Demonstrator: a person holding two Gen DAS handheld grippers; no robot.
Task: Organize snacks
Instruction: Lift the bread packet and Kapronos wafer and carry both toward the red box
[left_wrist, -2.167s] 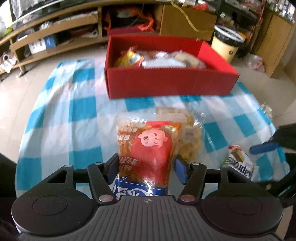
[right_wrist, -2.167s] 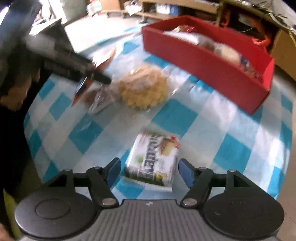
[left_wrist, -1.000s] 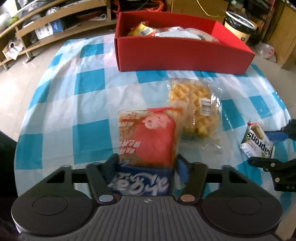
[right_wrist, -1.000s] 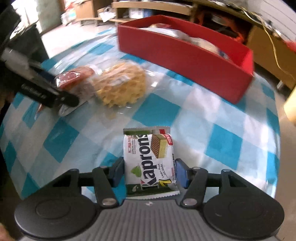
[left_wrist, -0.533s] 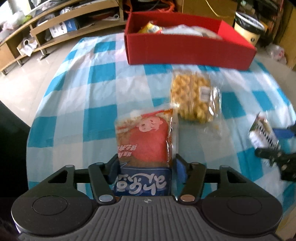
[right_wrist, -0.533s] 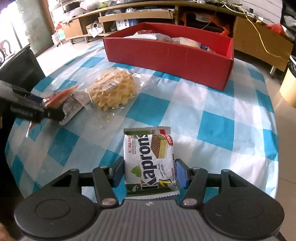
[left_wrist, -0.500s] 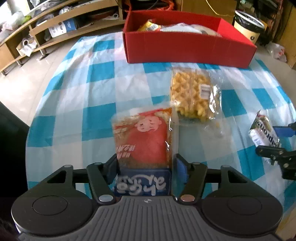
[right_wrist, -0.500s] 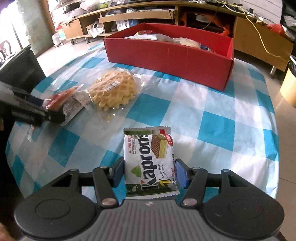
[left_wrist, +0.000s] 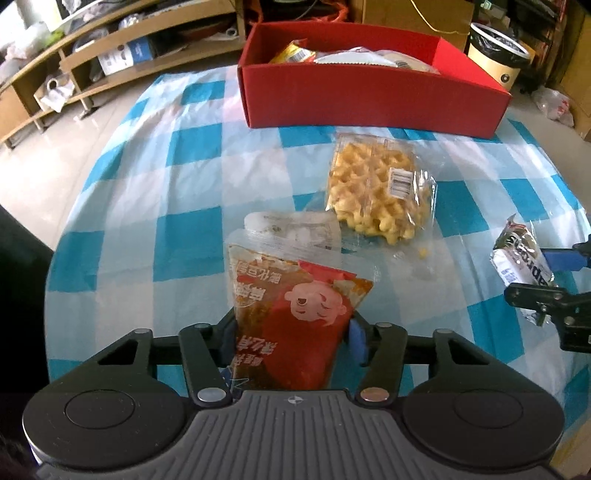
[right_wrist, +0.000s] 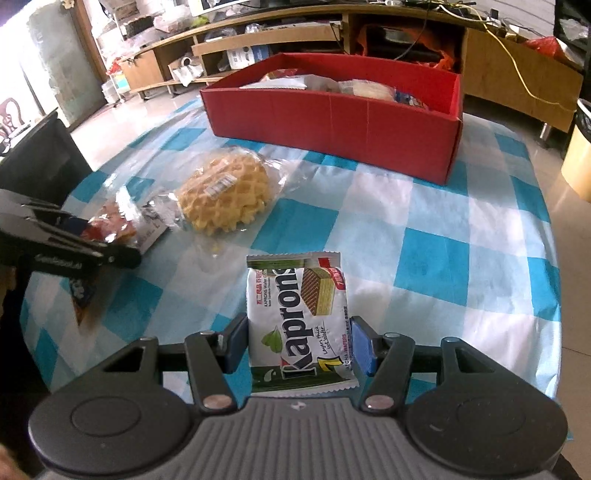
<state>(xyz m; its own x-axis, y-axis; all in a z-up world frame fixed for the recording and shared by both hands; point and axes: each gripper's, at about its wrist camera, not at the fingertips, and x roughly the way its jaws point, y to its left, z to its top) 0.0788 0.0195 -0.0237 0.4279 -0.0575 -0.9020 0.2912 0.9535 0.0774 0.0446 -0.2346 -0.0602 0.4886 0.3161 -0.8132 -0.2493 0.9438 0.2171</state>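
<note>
My left gripper (left_wrist: 293, 338) is shut on a red spicy snack packet (left_wrist: 291, 314) and holds it tilted above the checked cloth. My right gripper (right_wrist: 299, 345) is shut on a white Kaprons wafer pack (right_wrist: 299, 314). That pack also shows at the right edge of the left wrist view (left_wrist: 521, 254). A waffle bag (left_wrist: 380, 192) lies on the cloth between the grippers and the red box (left_wrist: 369, 99). The box stands at the far side and holds several snacks. The left gripper and its packet show in the right wrist view (right_wrist: 110, 225).
A round table with a blue and white checked cloth (left_wrist: 147, 206) carries everything. Wooden shelves (left_wrist: 92, 66) stand behind, and a round bin (left_wrist: 498, 48) stands at the far right on the floor. A dark chair back (right_wrist: 40, 162) is at the left.
My left gripper has lifted and tilted the red packet, baring its clear top strip. The right gripper keeps the wafer pack, almost unmoved.
</note>
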